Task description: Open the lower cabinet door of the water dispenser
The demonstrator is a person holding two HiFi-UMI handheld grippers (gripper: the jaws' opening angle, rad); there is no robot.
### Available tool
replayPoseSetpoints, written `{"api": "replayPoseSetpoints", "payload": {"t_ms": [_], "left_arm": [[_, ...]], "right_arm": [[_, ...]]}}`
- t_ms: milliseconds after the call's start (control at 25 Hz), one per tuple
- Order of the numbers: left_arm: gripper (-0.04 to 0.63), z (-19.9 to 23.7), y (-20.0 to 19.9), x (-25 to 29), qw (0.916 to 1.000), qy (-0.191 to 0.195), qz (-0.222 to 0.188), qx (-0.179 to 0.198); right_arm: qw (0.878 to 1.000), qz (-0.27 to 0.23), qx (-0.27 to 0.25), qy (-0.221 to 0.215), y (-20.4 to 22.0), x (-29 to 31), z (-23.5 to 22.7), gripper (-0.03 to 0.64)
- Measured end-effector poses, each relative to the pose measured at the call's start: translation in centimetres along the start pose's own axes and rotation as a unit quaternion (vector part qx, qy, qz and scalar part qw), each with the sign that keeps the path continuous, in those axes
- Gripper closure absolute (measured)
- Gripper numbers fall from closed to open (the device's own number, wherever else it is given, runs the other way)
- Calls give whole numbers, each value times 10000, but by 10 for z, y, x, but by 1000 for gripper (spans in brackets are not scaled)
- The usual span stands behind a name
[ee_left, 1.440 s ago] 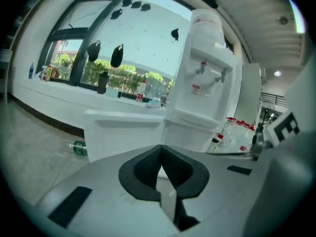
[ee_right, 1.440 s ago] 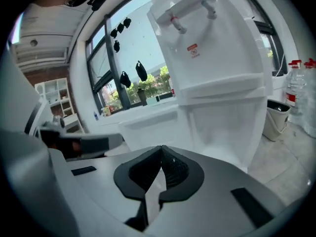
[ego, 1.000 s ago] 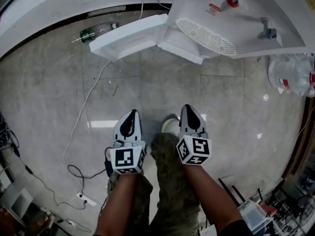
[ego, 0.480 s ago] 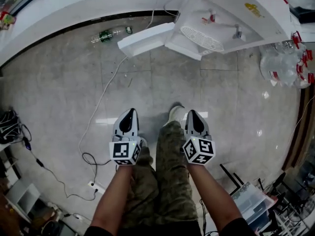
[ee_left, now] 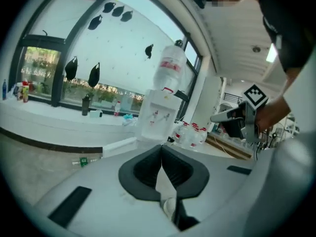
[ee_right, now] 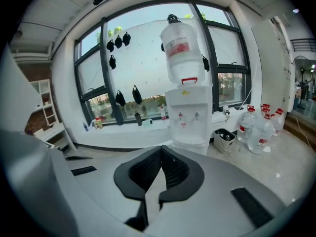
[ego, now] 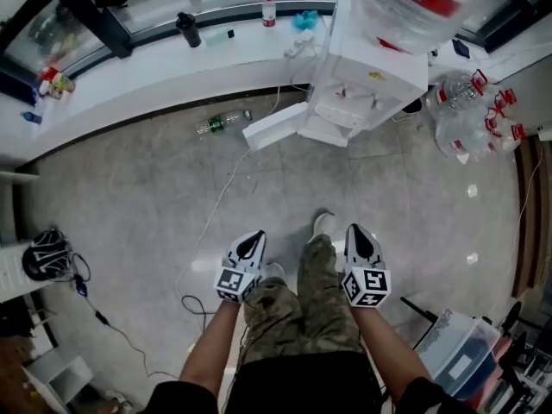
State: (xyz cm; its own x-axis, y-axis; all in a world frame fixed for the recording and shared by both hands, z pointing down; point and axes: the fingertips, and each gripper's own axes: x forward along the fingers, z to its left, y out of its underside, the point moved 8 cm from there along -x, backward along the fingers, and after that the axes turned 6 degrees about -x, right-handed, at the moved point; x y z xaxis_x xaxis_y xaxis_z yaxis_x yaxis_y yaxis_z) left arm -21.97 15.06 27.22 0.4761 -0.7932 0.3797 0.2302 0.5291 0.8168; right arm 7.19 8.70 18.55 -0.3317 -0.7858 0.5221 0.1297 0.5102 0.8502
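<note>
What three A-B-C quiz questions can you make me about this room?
1. Where is the small clear plastic bottle with a green label? A on the sill. B on the floor. C on a chair.
2. What colour is the label on the big clear water jug? A blue. B yellow. C red.
3. How is the lower cabinet door of the white water dispenser? A swung open. B shut. C missing.
1 B: it lies on the grey floor tiles. 2 C: a red band wraps the jug. 3 A: it sticks out sideways from the base.
</note>
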Motion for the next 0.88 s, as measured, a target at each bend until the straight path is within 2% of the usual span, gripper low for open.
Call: {"api": "replayPoseSetpoints", "payload": {"t_ms": [160, 320, 440, 560, 680, 760, 880], "left_arm": [[591, -1, -31, -47, 9999, -87, -54, -113], [591, -34, -70, -87, 9991, -306, -30, 286], [591, -57, -115, -110, 9982, -384, -304, 357], [591, -89, -155, -138, 9961, -492, -639, 351], [591, -125, -193, -157, 9924, -630, -906, 537], [591, -155, -208, -169, 9906, -652, -1005, 664], [591, -208, -221, -178, 9881, -682, -1126, 800]], "right_arm": [[9996, -46, -228, 157, -29, -66, 16, 617], [9996, -27, -243, 138, -55, -108, 21, 617], [9992, -210, -306, 119, -85, -136, 19, 618], [9986, -338, -380, 145, -108, -172, 13, 618], [9990, -381, -196, 87, -127, -197, -1, 617], [9993, -356, 4, -75, -134, -213, -14, 617], [9984, -543, 25, -120, -145, -245, -46, 618]]}}
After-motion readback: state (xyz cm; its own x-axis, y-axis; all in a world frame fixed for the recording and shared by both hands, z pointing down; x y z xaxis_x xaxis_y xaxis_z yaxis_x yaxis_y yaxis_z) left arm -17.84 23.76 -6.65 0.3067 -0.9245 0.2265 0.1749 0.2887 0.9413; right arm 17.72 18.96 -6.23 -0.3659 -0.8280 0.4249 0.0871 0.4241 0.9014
